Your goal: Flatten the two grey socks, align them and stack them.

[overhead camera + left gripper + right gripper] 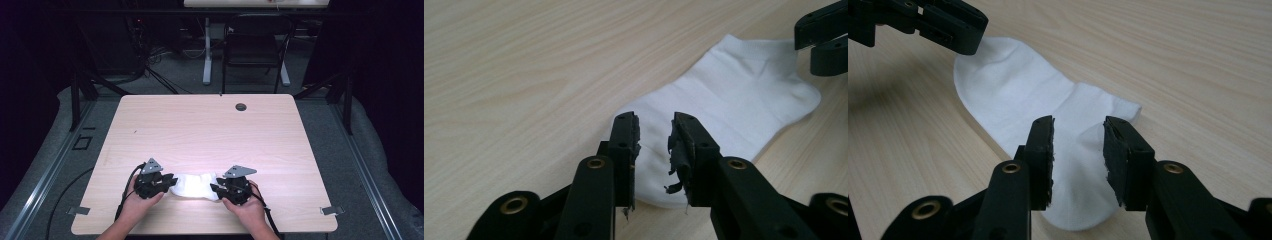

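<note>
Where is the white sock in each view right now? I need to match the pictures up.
High view: the white fabric sock lies flat near the table's front edge, between the two grippers.
Left gripper view: centre to upper right, running away from the jaws.
Right gripper view: centre to upper left, beyond the jaws.
Shared landmark: the light wood-grain tabletop beneath it.

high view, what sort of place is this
Probably a lab or workshop set up for recording: a bare wooden table ringed by dark curtains, loose cables on the grey floor, and an empty chair behind.

light wood table [200, 125], 1 white sock [194, 186] lying flat near its front edge
</note>
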`<state>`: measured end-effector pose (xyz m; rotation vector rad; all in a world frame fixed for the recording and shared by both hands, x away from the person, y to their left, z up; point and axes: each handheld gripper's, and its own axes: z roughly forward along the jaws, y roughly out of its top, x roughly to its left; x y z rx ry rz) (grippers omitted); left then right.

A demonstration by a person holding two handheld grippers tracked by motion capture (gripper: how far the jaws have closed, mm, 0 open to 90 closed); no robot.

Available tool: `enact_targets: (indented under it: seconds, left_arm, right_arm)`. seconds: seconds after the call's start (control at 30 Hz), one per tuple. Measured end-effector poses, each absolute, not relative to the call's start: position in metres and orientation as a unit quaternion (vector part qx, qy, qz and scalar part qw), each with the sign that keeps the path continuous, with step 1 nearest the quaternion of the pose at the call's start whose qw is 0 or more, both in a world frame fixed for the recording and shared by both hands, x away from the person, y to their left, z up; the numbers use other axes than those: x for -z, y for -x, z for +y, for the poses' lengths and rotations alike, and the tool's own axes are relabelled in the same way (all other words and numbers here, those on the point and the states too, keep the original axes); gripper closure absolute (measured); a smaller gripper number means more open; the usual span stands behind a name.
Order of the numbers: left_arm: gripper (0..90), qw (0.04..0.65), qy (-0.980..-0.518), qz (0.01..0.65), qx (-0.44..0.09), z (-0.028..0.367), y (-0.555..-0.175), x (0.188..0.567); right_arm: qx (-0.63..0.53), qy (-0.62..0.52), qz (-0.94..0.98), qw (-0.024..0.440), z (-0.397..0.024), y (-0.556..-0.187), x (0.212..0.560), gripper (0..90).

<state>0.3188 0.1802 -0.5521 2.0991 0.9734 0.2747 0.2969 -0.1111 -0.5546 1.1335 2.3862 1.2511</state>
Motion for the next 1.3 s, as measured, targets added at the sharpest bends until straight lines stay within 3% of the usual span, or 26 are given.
enact_targets:
  seconds: [0.37,1.3]
  left_arm:
    - [59.4,0.371,-0.841,0.384,-0.09,0.174,-0.315,0.565]
    - [58.7,0.374,-0.841,0.38,-0.091,0.172,-0.317,0.574]
  right_arm:
    - [-0.397,-0.391,0.823,0.107,-0.107,-0.301,0.571,57.1]
    - [-0.389,-0.396,0.824,0.113,-0.108,-0.303,0.58,56.6]
